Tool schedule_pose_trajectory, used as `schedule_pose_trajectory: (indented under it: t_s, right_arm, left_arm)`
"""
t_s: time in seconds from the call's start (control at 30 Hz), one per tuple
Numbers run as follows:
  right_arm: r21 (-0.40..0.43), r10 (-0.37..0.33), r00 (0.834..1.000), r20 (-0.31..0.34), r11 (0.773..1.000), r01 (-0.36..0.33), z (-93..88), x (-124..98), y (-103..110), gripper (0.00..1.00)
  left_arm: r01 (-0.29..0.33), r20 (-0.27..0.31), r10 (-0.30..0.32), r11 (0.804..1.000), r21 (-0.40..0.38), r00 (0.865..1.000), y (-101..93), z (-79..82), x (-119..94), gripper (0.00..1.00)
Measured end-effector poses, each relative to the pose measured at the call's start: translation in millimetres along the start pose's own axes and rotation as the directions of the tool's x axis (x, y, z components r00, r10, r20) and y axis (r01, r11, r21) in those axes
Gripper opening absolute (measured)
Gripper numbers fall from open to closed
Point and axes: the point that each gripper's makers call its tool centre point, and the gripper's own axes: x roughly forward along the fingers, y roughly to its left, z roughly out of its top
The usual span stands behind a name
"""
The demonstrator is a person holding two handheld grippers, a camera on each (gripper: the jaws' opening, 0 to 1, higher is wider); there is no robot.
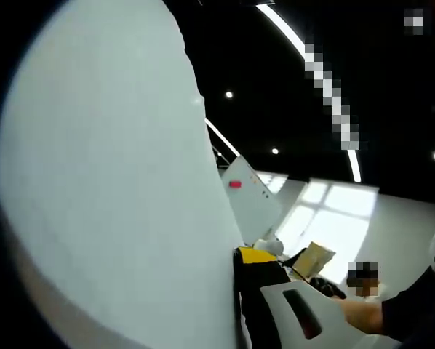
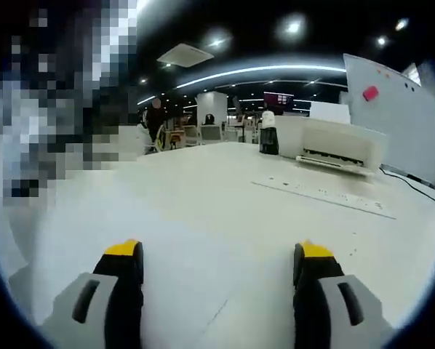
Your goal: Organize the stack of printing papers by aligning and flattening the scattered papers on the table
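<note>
**Papers held up on edge, ready to be squared**

In the left gripper view a broad white sheaf of papers [image 1: 108, 182] rises across the left and centre of the frame, standing tall against the dark ceiling, so we judge it to be lifted on edge rather than lying flat. At the lower middle one yellow-tipped jaw of the left hand-held gripper [image 1: 257, 273] presses along the right edge of the sheaf; we take it to be gripping the papers, though the second jaw is hidden behind them. A hand [image 1: 363, 314] and dark sleeve enter at the lower right of that view.

In the right gripper view the right hand-held gripper [image 2: 221, 265] stands wide, jaws well apart with nothing between them, hovering low over the pale worktop [image 2: 225, 196].

To do the step well, we would keep the sheaf upright and loose enough for sheets to slide, tap its lower edge on the worktop, then turn it and tap the adjoining edge before laying it flat. The free gripper can steady the opposite edge or press the stack down afterwards. We cannot see the lower edge of the sheaf, so its alignment is unknown.

Around us: a white printer [image 2: 341, 145] sits at the upper right of the right gripper view, with a keyboard-like strip [image 2: 323, 195] lying before it and a whiteboard [image 2: 399, 123] behind. These stand well apart from the bare stretch ahead, so nothing blocks the tapping spot.
</note>
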Motion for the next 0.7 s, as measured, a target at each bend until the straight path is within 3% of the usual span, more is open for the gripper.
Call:
schedule_pose_trajectory:
  t_s: [0.6,0.7]
  right_arm:
    - [-0.011,0.039,0.999,0.003,0.999,-0.039,0.8,0.1,6.0,0.67]
    - [-0.018,0.065,0.998,0.001,0.998,-0.064,0.8,-0.9,11.1,0.58]
  left_arm:
    - [0.001,0.002,-0.001,1.000,-0.003,1.000,-0.1,0.2,1.1,0.07]
    - [0.001,0.001,-0.001,1.000,-0.001,1.000,0.0,-0.1,1.5,0.07]
